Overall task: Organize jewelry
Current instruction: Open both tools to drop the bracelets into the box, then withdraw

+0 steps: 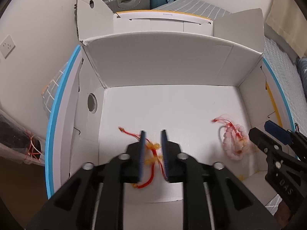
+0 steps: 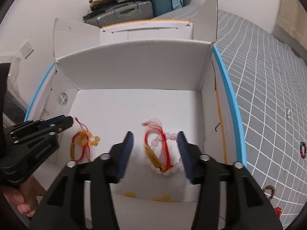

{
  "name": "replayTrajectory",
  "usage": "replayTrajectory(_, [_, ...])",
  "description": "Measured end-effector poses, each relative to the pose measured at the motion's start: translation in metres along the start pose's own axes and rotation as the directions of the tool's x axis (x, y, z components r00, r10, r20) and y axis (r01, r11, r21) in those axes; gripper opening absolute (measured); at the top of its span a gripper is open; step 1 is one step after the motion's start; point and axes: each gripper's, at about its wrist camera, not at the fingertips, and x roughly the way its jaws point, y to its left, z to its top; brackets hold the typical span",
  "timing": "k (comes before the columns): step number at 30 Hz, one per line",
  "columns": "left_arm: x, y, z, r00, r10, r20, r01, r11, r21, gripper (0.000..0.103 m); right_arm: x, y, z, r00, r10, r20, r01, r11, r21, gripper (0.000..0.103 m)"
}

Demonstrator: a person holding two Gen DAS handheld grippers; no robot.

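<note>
**Both grippers poised over bracelets in the white box**

The left gripper [image 1: 153, 134] stands narrowly parted, its blue pads straddling the red-cord bracelet with amber beads [image 1: 152, 153], gripping nothing. The right gripper [image 2: 155, 136] gapes wide around the pink-bead bracelet with red cord and tassel [image 2: 163, 153], also empty. Both bracelets lie well apart on the floor of the open white cardboard box [image 2: 134, 61]. The box sits on a grey grid-patterned bedspread [image 2: 268, 95] strewn with further bead bracelets [image 2: 303, 149]; suitcases [image 2: 130, 13] stand beyond.
</note>
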Motion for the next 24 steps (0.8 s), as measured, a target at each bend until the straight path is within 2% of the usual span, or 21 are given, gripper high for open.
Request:
replayTrajectory(4, [-0.01, 0.004, 0.001, 1.0, 0.007, 0.029, -0.006, 1.0, -0.02, 0.052, -0.016, 0.002, 0.001, 0.999, 0.007, 0.044, -0.007, 1.0, -0.009, 0.07])
replayTrajectory(6, [-0.016, 0.004, 0.002, 0.999, 0.008, 0.047, -0.007, 1.0, -0.026, 0.062, -0.028, 0.0, 0.002, 0.997, 0.012, 0.073, -0.012, 1.0, -0.006, 0.075])
replayTrajectory(8, [-0.023, 0.003, 0.004, 0.998, 0.01, 0.067, -0.008, 1.0, -0.025, 0.066, -0.039, -0.001, 0.002, 0.995, 0.009, 0.096, -0.009, 1.0, -0.003, 0.084])
replayTrajectory(10, [-0.031, -0.002, 0.006, 0.996, 0.013, 0.09, -0.011, 1.0, -0.018, 0.075, -0.051, -0.006, 0.001, 0.993, 0.01, 0.121, -0.01, 1.0, 0.001, 0.087])
replayTrajectory(13, [-0.04, -0.01, 0.01, 0.992, 0.009, 0.126, -0.008, 1.0, -0.014, 0.084, -0.064, -0.015, 0.0, 0.989, 0.008, 0.149, -0.011, 1.0, 0.02, 0.094])
replayTrajectory(16, [-0.046, -0.022, 0.015, 0.989, -0.007, 0.15, 0.007, 1.0, -0.002, 0.091, -0.077, -0.03, -0.002, 0.984, -0.014, 0.176, 0.005, 0.999, 0.049, 0.095])
replayTrajectory(24, [-0.048, -0.066, 0.026, 0.981, -0.08, 0.178, 0.071, 0.996, 0.059, 0.096, -0.097, -0.076, -0.015, 0.975, -0.086, 0.204, 0.062, 0.991, 0.12, 0.095])
